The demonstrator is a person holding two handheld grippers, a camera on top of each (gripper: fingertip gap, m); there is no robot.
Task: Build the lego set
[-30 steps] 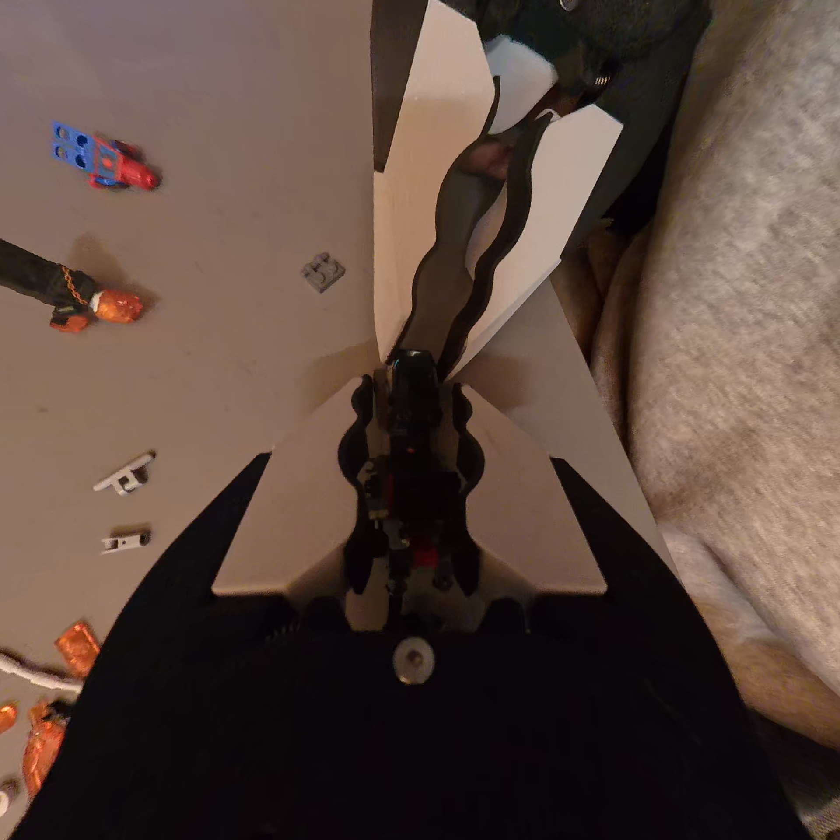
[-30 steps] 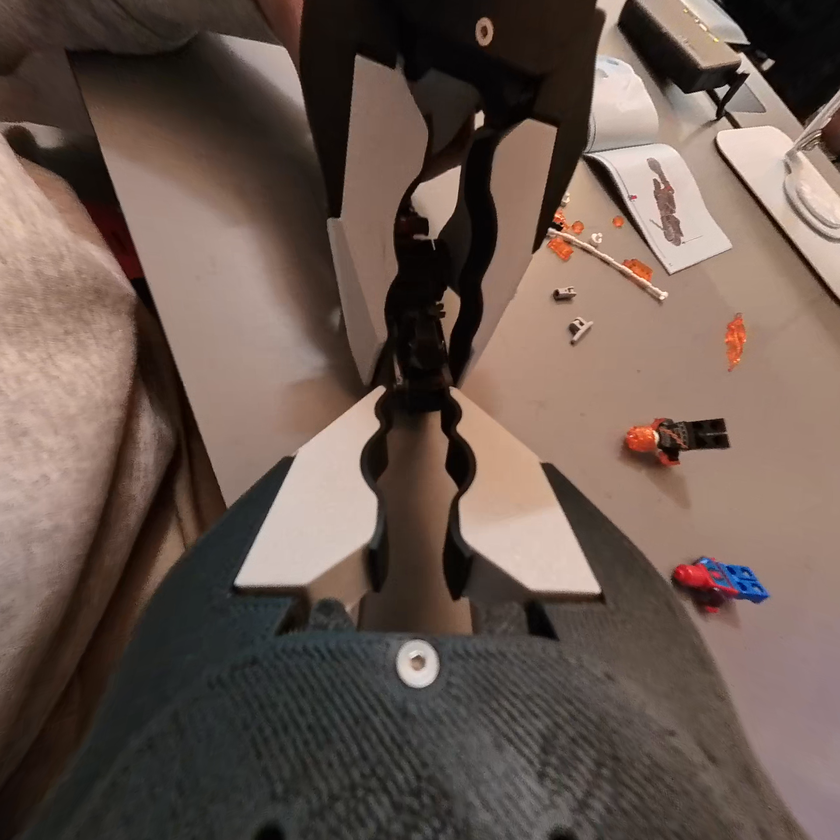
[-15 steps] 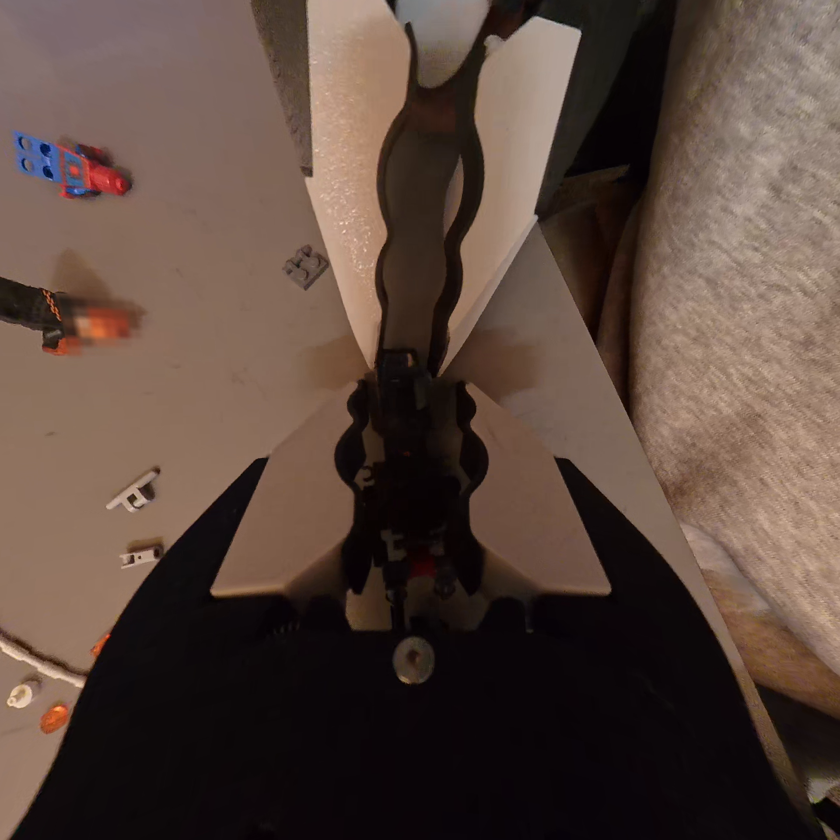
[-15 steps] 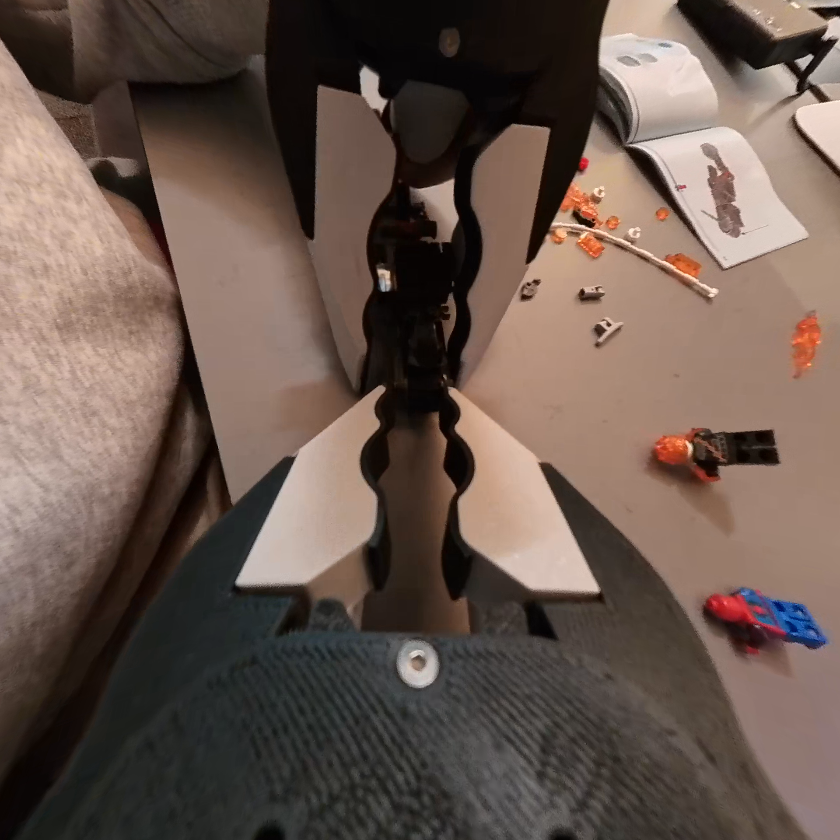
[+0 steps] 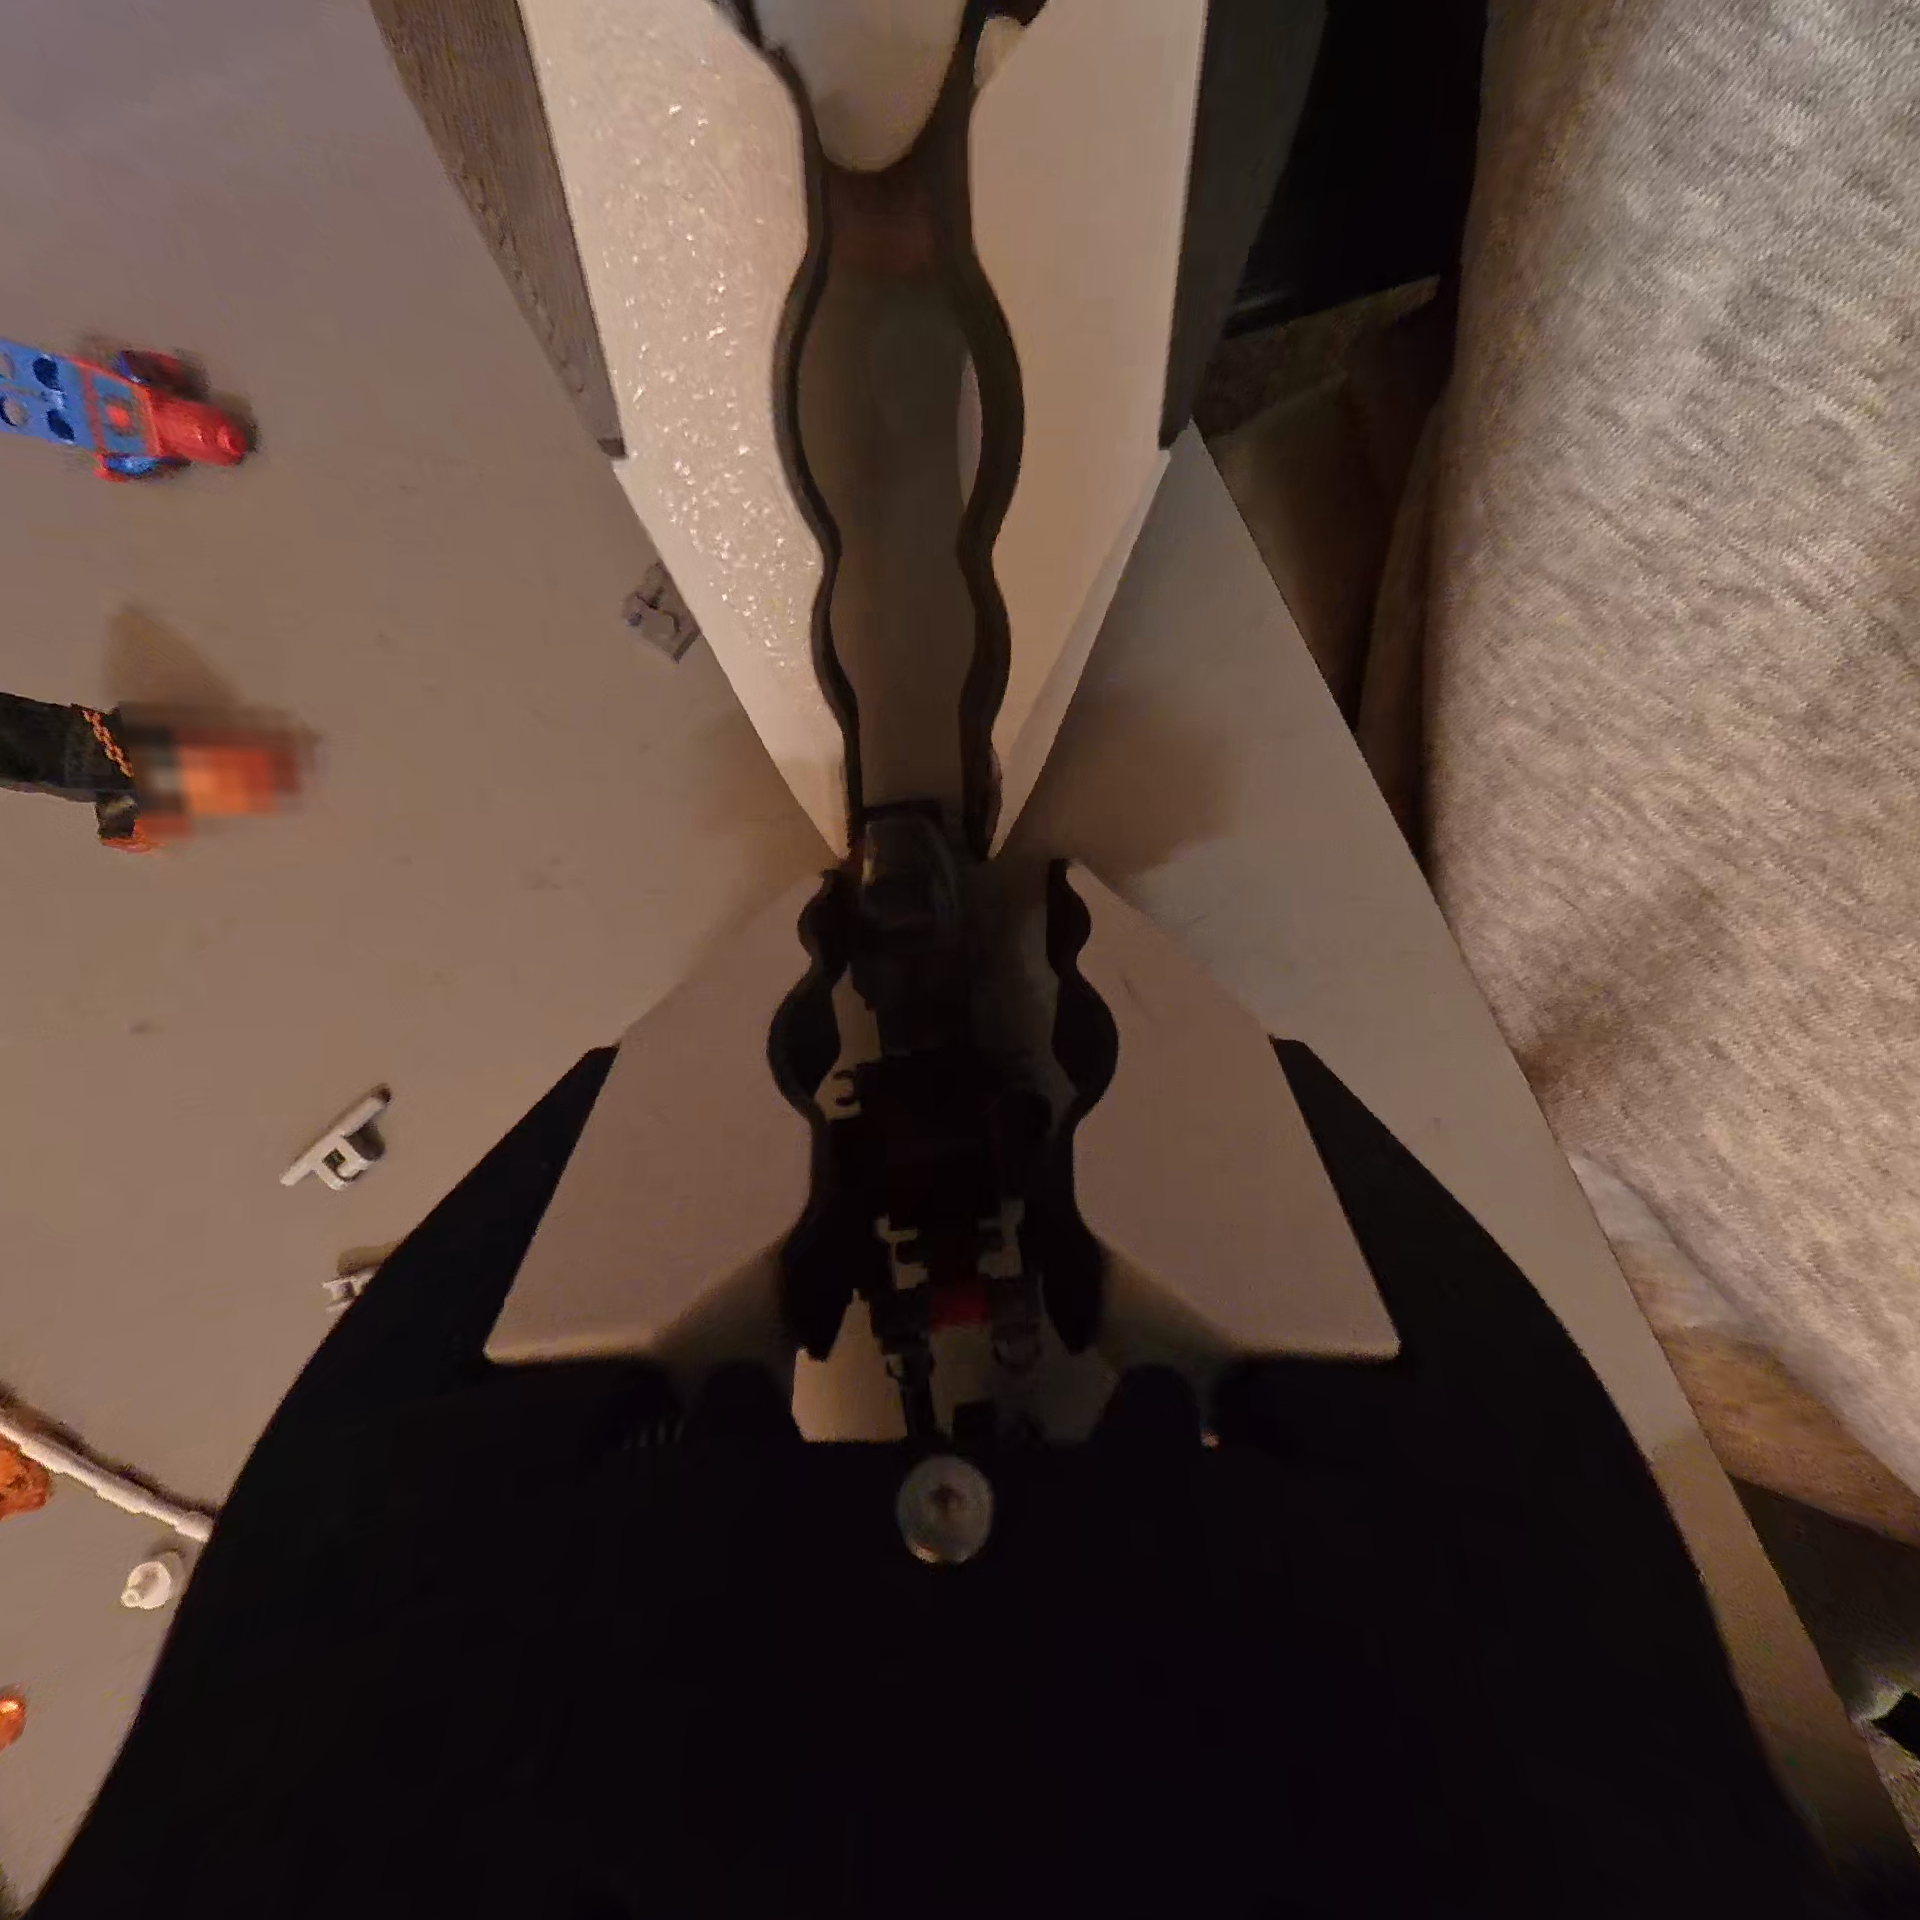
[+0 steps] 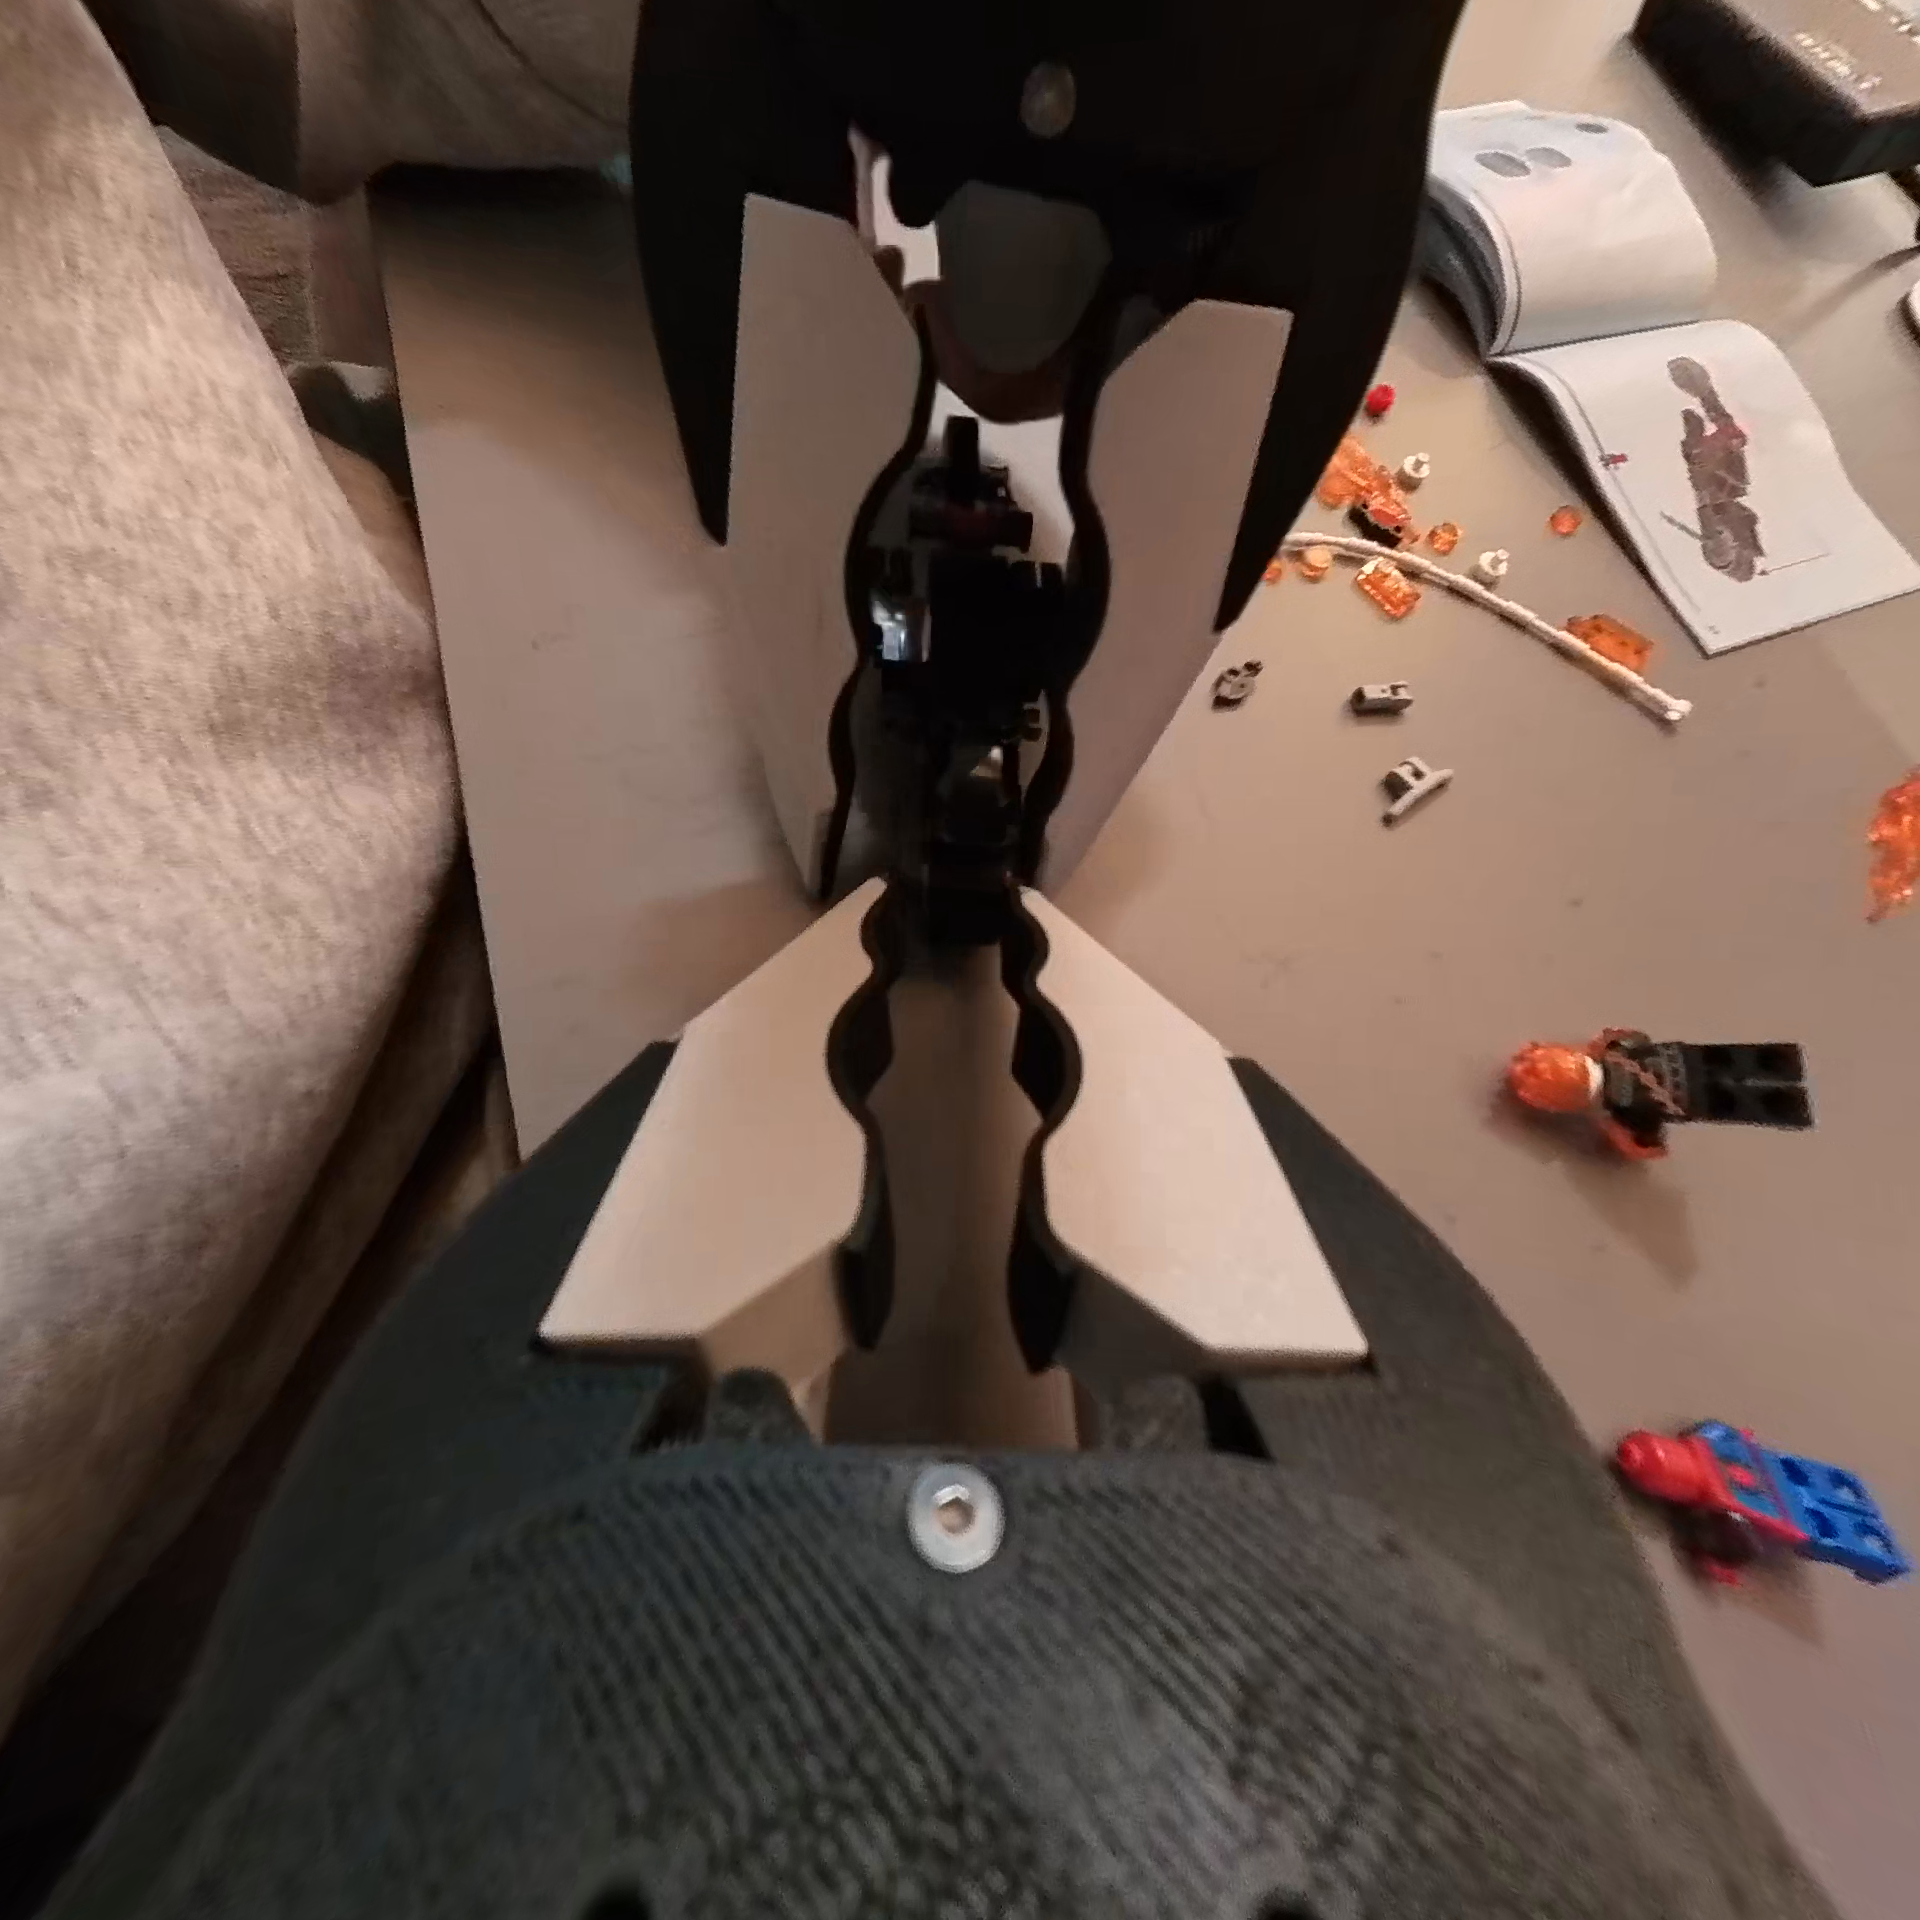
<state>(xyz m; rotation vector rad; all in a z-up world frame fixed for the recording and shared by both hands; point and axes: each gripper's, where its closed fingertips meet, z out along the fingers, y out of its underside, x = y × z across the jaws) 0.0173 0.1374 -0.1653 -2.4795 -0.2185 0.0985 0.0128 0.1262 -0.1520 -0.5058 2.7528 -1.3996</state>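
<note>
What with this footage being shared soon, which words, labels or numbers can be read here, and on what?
Nothing here can be read.
Open instruction booklet: printed pictures and tiny marks, too small and blurred to read.
Dark box at the far side of the table: faint print, too blurred to read.
Black lego build, orange-headed minifigure, red and blue minifigure: no writing visible.

grey table (image 6: 1351,1039), beige fabric (image 6: 156,623), black box (image 6: 1787,83)

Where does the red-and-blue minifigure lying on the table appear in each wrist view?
Left wrist view: the red-and-blue minifigure lies at the upper left edge.
Right wrist view: it lies at the lower right.
Shared landmark: the orange-headed black minifigure lies beside it.
</note>
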